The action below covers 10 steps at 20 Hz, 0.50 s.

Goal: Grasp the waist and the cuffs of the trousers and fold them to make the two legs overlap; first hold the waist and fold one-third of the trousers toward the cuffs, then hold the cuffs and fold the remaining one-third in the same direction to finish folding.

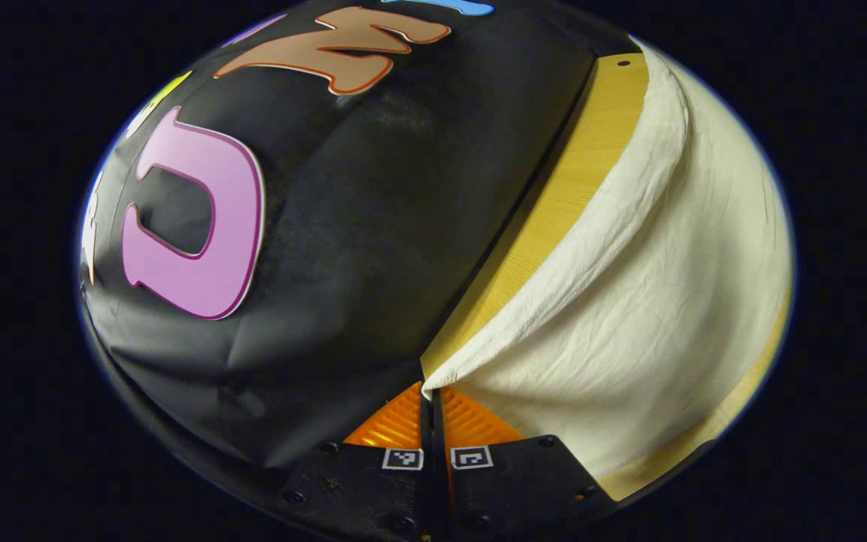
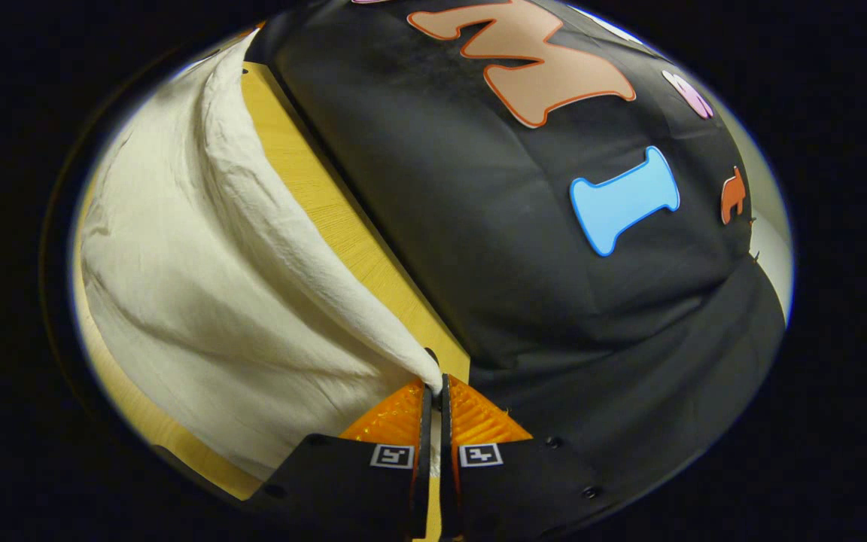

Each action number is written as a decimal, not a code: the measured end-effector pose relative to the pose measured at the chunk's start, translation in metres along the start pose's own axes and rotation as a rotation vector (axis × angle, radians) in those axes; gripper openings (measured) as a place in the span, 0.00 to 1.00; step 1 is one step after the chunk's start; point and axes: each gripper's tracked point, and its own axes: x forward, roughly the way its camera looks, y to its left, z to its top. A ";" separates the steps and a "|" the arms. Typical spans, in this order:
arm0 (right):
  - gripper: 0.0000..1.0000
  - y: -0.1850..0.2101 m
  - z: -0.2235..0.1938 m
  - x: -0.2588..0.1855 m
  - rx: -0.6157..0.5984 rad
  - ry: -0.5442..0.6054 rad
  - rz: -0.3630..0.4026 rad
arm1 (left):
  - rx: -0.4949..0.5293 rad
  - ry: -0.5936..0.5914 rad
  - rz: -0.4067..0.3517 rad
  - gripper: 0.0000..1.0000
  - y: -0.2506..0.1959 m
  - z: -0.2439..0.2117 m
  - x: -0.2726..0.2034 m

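Observation:
Cream-white trousers (image 1: pixel 652 301) lie on a yellow wooden table (image 1: pixel 576 188), filling the right half of the left gripper view. A corner of the cloth runs down into my left gripper (image 1: pixel 428 391), whose fingers are shut on it. In the right gripper view the same trousers (image 2: pixel 200 278) spread over the left half, and an edge is drawn to a point that is pinched in my right gripper (image 2: pixel 434 384), which is shut on it. Both held edges are lifted off the table and form a raised fold. Waist and cuffs cannot be told apart here.
The booth's black cloth wall (image 1: pixel 373 226) rises right behind the table's far edge, close to both grippers. A strip of bare table (image 2: pixel 328 211) lies between the trousers and the wall (image 2: pixel 524 248). Another bare strip of the table (image 1: pixel 704 429) runs along the other side of the trousers.

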 end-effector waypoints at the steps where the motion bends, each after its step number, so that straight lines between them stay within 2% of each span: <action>1: 0.08 0.005 -0.001 0.006 0.008 0.007 0.009 | -0.002 0.007 -0.004 0.00 -0.004 -0.001 0.005; 2: 0.11 0.009 -0.003 0.011 0.013 0.013 0.015 | -0.005 0.015 -0.006 0.00 -0.008 -0.004 0.008; 5: 0.08 0.015 -0.002 0.019 0.033 0.013 0.012 | -0.048 0.032 -0.004 0.00 -0.020 -0.007 0.010; 6: 0.12 0.016 -0.003 0.020 0.052 0.017 0.018 | -0.078 0.029 -0.005 0.15 -0.022 -0.009 0.010; 7: 0.22 0.017 -0.001 0.018 0.074 0.021 0.021 | -0.120 0.022 -0.015 0.43 -0.026 -0.007 0.008; 9: 0.72 0.012 0.003 0.005 0.116 0.017 0.012 | -0.162 0.000 0.014 1.00 -0.020 -0.001 0.001; 10: 0.98 0.009 0.004 0.003 0.143 0.012 0.006 | -0.180 -0.008 0.025 0.94 -0.017 -0.001 0.001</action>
